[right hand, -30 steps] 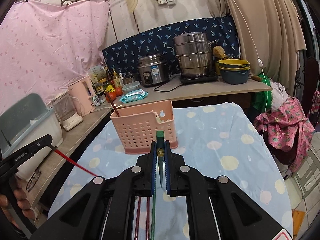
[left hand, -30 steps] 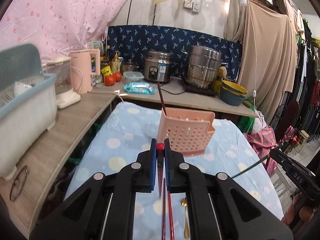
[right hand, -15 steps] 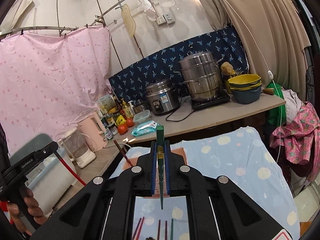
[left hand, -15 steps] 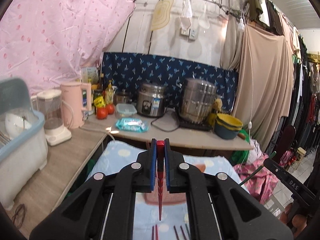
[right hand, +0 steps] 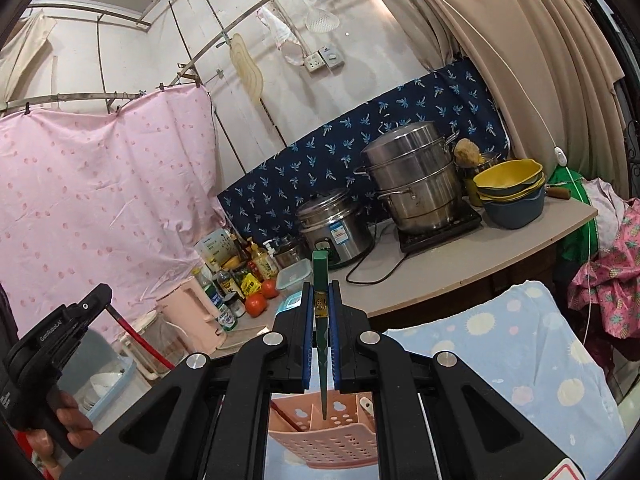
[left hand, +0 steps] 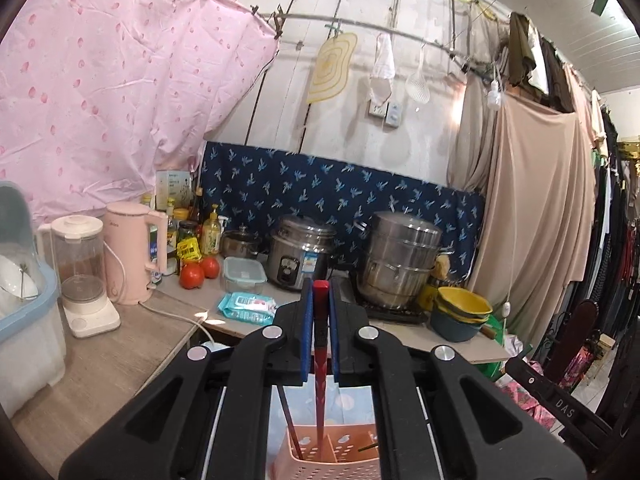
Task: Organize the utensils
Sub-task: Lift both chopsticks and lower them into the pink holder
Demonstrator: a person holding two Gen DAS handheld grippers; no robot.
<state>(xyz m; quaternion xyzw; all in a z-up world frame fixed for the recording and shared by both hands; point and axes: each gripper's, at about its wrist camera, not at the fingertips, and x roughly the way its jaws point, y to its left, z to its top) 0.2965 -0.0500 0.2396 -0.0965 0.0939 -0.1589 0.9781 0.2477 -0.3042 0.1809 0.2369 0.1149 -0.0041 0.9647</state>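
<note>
My left gripper (left hand: 320,300) is shut on a red chopstick (left hand: 319,364) that hangs upright, its tip down inside the pink perforated utensil holder (left hand: 336,462) below. A dark red chopstick (left hand: 289,420) leans in the holder's left side. My right gripper (right hand: 321,300) is shut on a green chopstick (right hand: 321,336) held upright, its tip just above the holder (right hand: 324,436). The left gripper with its red chopstick (right hand: 136,338) shows at the left of the right wrist view.
The holder stands on a table with a blue dotted cloth (right hand: 532,352). Behind is a counter (right hand: 460,260) with a rice cooker (left hand: 300,256), steamer pot (left hand: 400,256), stacked bowls (right hand: 512,192), kettle (left hand: 134,252), blender (left hand: 82,276), tomatoes and a dish rack (left hand: 24,300).
Both grippers have tilted up and moved over the holder. The red chopstick's tip has gone down into the holder; the green chopstick's tip has come just above it.
</note>
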